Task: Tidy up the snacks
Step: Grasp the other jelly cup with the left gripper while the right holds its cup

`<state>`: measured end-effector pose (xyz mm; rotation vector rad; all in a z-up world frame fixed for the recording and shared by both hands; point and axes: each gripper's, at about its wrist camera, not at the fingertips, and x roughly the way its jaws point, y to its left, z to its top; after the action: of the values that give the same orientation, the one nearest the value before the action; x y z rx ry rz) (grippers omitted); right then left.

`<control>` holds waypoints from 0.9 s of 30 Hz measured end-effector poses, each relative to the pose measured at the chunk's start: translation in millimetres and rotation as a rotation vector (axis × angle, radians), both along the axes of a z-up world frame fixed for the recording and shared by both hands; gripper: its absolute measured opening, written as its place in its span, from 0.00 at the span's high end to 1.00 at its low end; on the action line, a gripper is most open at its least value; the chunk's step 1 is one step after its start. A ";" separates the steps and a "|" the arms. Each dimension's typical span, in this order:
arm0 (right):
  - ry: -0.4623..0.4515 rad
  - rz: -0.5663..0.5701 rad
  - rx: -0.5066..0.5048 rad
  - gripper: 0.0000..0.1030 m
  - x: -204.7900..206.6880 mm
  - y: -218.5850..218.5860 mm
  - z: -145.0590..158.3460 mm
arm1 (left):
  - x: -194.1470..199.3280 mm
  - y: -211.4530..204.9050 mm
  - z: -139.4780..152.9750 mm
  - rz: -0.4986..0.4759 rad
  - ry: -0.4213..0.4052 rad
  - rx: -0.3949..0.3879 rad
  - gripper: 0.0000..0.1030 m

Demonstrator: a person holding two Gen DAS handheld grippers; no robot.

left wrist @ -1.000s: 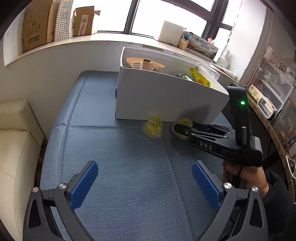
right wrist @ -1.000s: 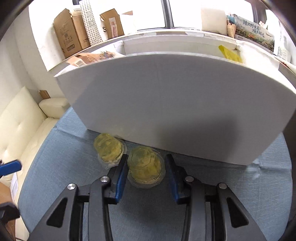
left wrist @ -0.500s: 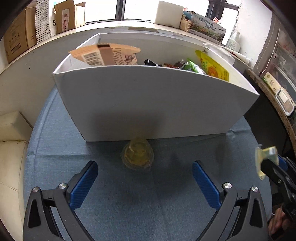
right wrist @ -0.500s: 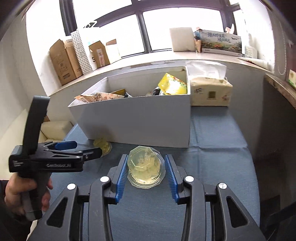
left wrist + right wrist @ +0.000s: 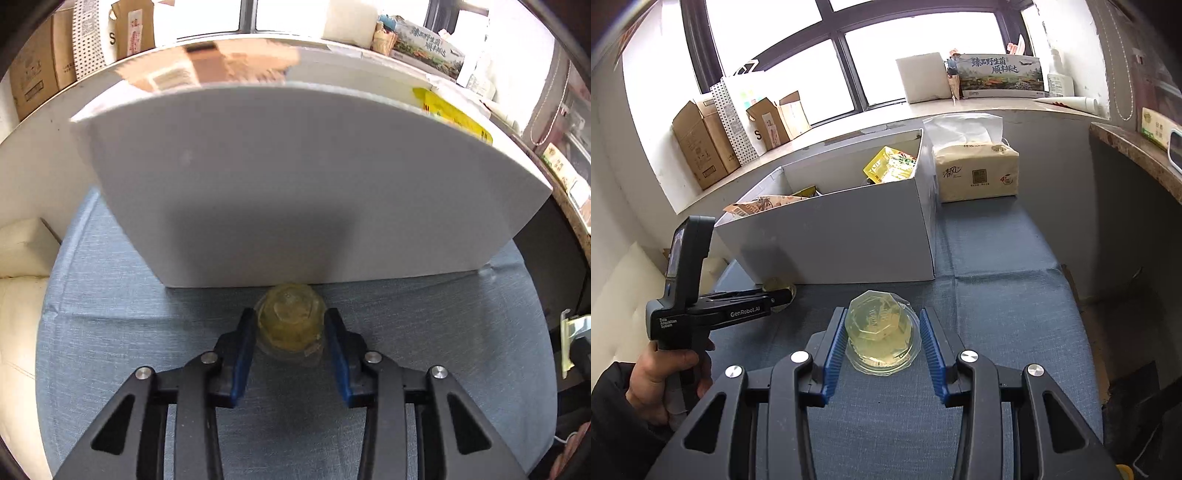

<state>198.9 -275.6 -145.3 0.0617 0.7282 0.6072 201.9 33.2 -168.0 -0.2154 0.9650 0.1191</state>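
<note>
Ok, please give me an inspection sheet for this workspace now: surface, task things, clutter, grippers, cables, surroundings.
Surface: blue cloth covers the table, creased.
Task things: two yellow jelly cups. One cup stands at the foot of the white box; the other cup is in the right gripper. The box holds snack packets.
Clutter: tissue pack beside the box.
Grippers: left gripper closed around its cup; right gripper closed on its cup, above the cloth.
Cables: nothing seen.
Surroundings: window sill with cardboard boxes; cream cushions at the left.
</note>
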 end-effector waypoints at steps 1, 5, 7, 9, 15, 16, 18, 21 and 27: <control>0.003 0.001 0.001 0.58 -0.3 0.5 -0.6 | -3.1 0.2 3.4 -0.003 -0.010 0.001 0.60; 0.005 0.010 -0.004 0.58 -2.8 4.8 -1.7 | -18.3 2.8 20.4 -0.007 -0.053 -0.019 0.70; 0.004 0.018 -0.003 0.58 -5.2 7.3 -1.5 | -29.0 5.1 29.3 -0.020 -0.081 -0.036 0.70; 0.000 0.030 -0.009 0.58 -7.0 11.3 -2.0 | -33.1 6.8 30.4 -0.025 -0.074 -0.011 0.70; -0.004 0.063 -0.022 0.58 -12.5 22.6 -4.9 | -38.2 15.4 23.4 -0.020 -0.070 -0.064 0.70; -0.001 0.068 -0.018 0.58 -12.7 23.2 -5.2 | -40.4 14.9 24.3 -0.025 -0.074 -0.069 0.70; 0.000 0.068 -0.019 0.58 -13.6 23.8 -4.9 | -43.0 15.8 24.0 -0.031 -0.088 -0.074 0.70; -0.006 0.071 -0.017 0.58 -15.3 23.8 -3.9 | -49.9 13.9 26.8 -0.043 -0.103 -0.054 0.70; 0.000 0.082 -0.018 0.58 -17.0 27.0 -5.7 | -51.1 12.1 26.1 -0.051 -0.098 -0.062 0.70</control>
<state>181.9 -248.5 -151.1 0.0155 0.7384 0.6791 150.9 45.3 -141.9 -0.2509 0.8764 0.0312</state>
